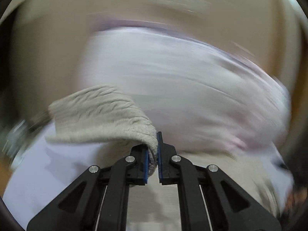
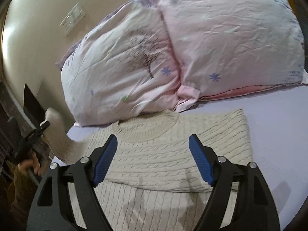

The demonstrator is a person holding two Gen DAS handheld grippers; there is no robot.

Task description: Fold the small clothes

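Observation:
A cream cable-knit sweater (image 2: 173,154) lies flat on the lavender bed sheet (image 2: 275,127), neck toward the pillows, one part folded over its body. My right gripper (image 2: 153,159) is open and empty, hovering above the sweater's chest. My left gripper (image 1: 153,154) is shut on the sweater's sleeve (image 1: 100,113), which it holds lifted off the bed. In the right wrist view the left gripper (image 2: 43,124) shows at the far left with the raised sleeve (image 2: 57,134). The left wrist view is heavily motion-blurred.
Two pink floral pillows (image 2: 134,61) lie just beyond the sweater's collar. A cream wall with a switch plate (image 2: 73,18) stands behind them. Dark furniture (image 2: 11,127) is at the left beside the bed edge.

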